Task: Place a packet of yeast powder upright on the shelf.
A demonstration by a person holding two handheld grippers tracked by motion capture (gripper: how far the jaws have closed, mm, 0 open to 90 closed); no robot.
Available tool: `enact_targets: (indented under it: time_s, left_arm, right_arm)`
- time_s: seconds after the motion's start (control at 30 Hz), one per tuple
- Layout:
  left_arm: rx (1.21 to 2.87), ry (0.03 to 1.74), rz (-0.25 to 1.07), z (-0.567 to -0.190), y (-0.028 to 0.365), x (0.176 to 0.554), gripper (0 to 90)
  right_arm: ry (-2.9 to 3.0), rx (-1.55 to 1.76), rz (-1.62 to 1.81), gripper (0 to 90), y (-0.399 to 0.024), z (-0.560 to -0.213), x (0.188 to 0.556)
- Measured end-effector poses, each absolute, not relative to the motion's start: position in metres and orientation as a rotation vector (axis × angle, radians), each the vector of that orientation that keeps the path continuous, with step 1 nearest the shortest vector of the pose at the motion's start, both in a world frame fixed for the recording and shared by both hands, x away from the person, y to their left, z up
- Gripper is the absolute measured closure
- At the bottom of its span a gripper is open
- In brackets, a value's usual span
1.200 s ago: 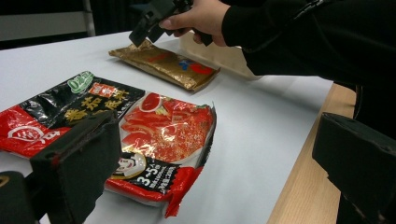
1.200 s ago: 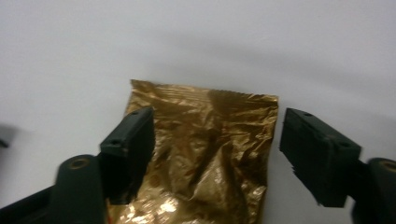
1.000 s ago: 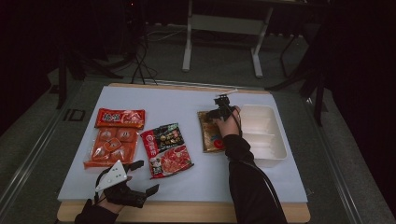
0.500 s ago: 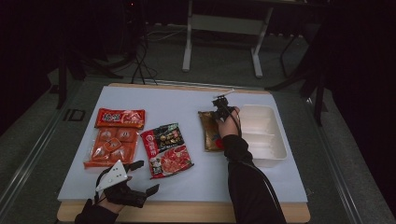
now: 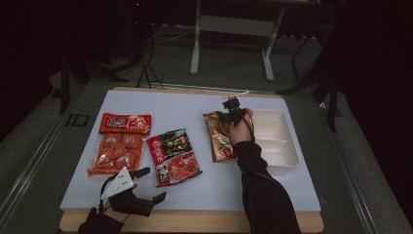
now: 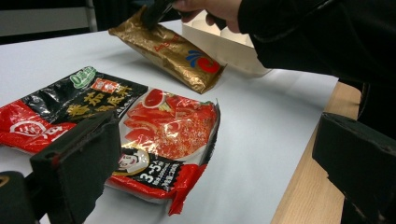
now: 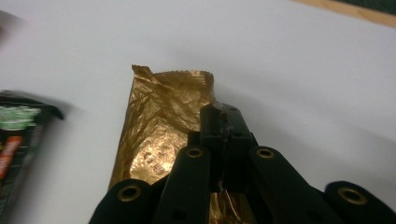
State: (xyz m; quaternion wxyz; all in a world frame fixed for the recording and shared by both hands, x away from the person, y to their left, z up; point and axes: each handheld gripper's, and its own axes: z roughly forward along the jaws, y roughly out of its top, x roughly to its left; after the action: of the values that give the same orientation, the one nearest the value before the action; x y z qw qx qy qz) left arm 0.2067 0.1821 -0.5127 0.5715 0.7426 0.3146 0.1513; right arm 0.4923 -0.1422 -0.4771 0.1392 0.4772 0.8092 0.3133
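Here, right tool (image 7: 223, 122) clamping gold packet (image 7: 159, 130)

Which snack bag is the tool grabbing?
The gold bag, right beside the white tray. The right tool is pinched shut on its far end. The other bags are red or orange and lie untouched farther left.

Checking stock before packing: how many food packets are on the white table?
4: red flat packet far left, orange packet just below it, red-black sauce pouch centre, gold foil pouch beside the white tray.
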Motion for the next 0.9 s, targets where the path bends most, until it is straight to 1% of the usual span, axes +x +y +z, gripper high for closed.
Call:
enact_targets:
  time_s: [0.17, 0.4, 0.9]
  left_arm:
    - [1.745, 0.739, 0.359, -0.513, 0.182, 0.207, 2.0]
    - [1.745, 0.744, 0.361, -0.513, 0.182, 0.208, 2.0]
    - [1.755, 0.748, 0.370, -0.514, 0.182, 0.208, 2.0]
  right_arm:
    - [2.344, 1.329, 0.940, 89.9, -0.140, -0.467, 0.484]
    - [2.358, 1.238, 1.038, 90.0, -0.140, -0.449, 0.463]
    - [2.390, 0.999, 1.285, 90.0, -0.142, -0.407, 0.409]
